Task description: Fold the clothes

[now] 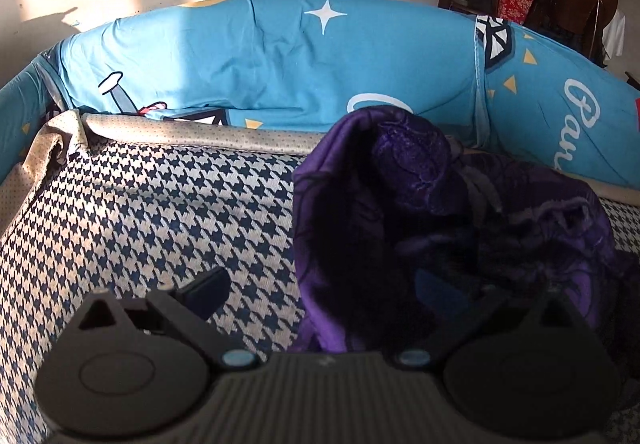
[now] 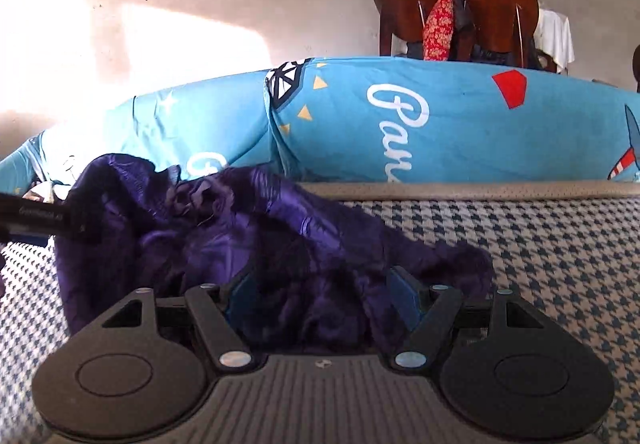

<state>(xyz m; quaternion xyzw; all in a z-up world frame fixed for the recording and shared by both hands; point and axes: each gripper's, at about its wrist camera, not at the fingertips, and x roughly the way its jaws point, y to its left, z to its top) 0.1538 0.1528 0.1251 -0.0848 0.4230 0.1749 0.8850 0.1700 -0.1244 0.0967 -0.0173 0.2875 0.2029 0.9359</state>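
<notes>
The purple garment (image 1: 420,228) is lying in a crumpled heap on the houndstooth mattress (image 1: 152,212), bunched up just in front of the blue printed bolster (image 1: 272,56) that is running along the mattress's far edge. In the left wrist view the garment is sitting to the right of centre, one fold standing tall and nearly reaching the bolster, while the bare check cover is stretching away on its left. The left gripper (image 1: 320,290) is holding its fingers wide apart: the left fingertip (image 1: 210,290) is hovering over bare mattress, well clear of the garment, and the right one is dipping into the dark folds, too shadowed to make out any contact. Over in the right wrist view, the right gripper (image 2: 320,294) is also standing spread, with the garment's near edge lying between its blue pads (image 2: 404,296) and cloth brushing against both, though nothing is being pinched. The garment is spreading leftward from there, where a dark bar with faint lettering, probably part of the left tool, is crossing in front of it. Beyond the bolster, a red floral cloth (image 2: 436,12) is draping over a wooden chair (image 2: 500,8) against the sunlit wall (image 2: 200,4).
</notes>
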